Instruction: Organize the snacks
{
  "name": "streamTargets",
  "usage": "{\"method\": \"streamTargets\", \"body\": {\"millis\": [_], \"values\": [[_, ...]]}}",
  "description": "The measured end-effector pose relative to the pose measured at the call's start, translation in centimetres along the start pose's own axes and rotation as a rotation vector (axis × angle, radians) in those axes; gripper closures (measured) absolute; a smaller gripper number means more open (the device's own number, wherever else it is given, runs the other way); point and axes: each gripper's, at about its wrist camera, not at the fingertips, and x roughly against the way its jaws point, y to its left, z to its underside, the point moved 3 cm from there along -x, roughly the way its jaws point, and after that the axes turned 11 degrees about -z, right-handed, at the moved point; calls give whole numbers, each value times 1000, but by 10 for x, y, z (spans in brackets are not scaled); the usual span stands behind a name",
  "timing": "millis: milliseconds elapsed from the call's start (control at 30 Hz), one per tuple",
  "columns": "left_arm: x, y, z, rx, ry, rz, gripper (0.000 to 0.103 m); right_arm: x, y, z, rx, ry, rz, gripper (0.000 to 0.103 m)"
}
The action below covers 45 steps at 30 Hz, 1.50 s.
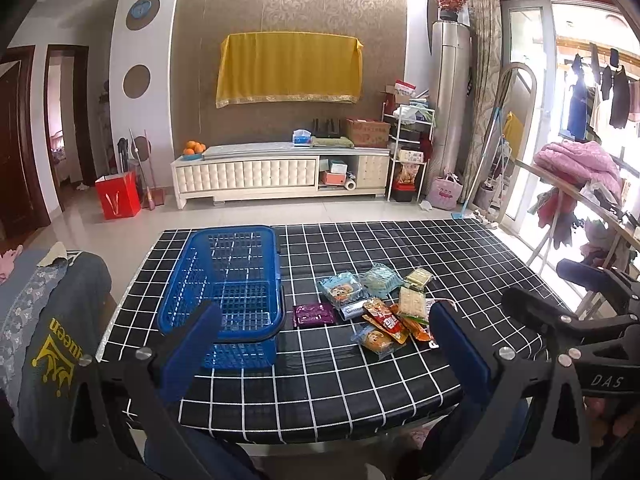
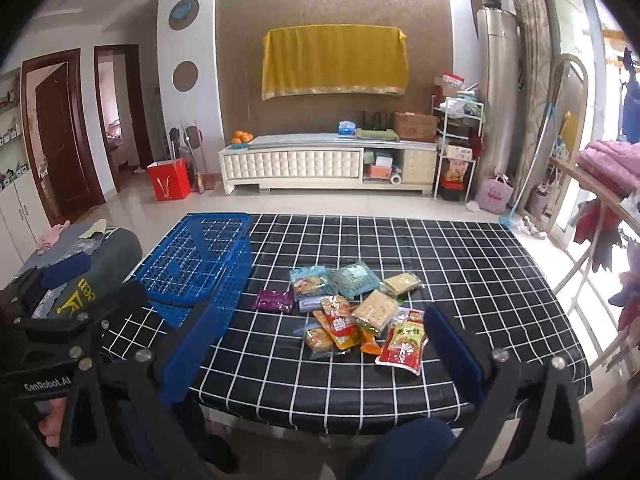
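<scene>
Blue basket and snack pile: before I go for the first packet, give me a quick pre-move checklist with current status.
1. Blue basket is empty and open at the top: ok.
2. Snack pile lies loose on the checkered table, beside the basket: ok.
3. Left gripper open, nothing held: ok.
4. Right gripper open, nothing held: ok.
5. Purple packet lies apart from the pile, easy first pick: ok.
6. Packets overlap in the pile, so a single-packet grasp there: cannot tell.
</scene>
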Motion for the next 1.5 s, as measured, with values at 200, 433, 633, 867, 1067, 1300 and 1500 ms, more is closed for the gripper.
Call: {"method": "streamTargets", "body": {"millis": [200, 433, 633, 867, 1067, 1300, 1500], "values": [[-1, 1, 0, 2, 4, 3, 0, 0, 2, 2, 1, 12, -11, 0], [0, 2, 1, 0, 3, -1, 0, 0, 1, 1, -1, 17, -21, 0], [2, 2, 1, 2, 0, -1, 0, 0, 0, 0, 1, 19, -25, 0], [4, 0, 3, 2, -5, -6, 0, 0, 0, 0, -6, 18, -37, 0], [7, 0, 3, 4, -5, -10, 0, 1, 1, 1, -6, 18, -40, 0], [7, 0, 3, 6, -4, -8, 0, 1, 2, 2, -5, 16, -41, 0], [6, 0, 2, 4, -1, -6, 0, 1, 1, 3, -10, 19, -47, 0]]}}
